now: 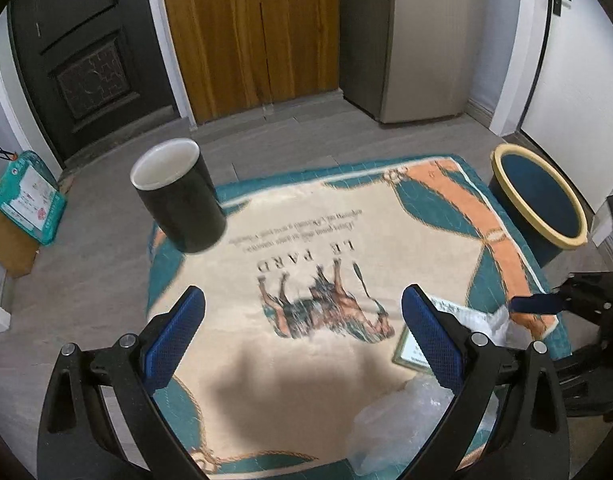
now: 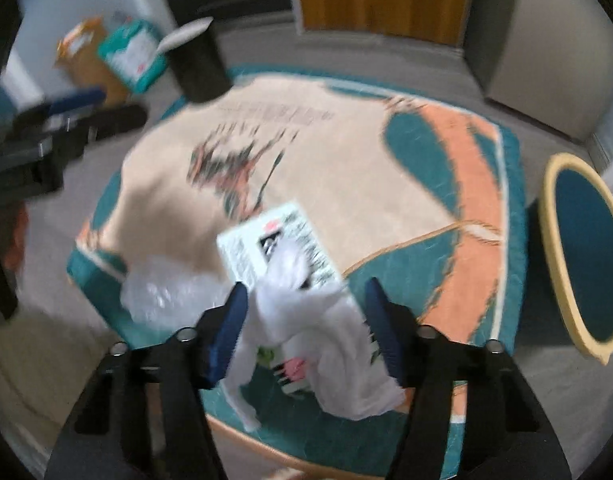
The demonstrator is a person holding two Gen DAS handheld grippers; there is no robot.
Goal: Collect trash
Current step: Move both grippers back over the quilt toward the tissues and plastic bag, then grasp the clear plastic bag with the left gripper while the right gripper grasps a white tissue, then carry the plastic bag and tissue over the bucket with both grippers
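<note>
I see my right tool half closed around white crumpled paper, pads not clearly pressing; left tool wide open, empty.

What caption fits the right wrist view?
Right gripper straddling white tissue atop a printed box on the cloth.

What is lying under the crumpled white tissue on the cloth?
Under the crumpled white tissue lies a flat printed packet; its far end shows black text, and near the gripper some green and pink print shows. The middle of the packet is covered, so what it is cannot be read.
</note>
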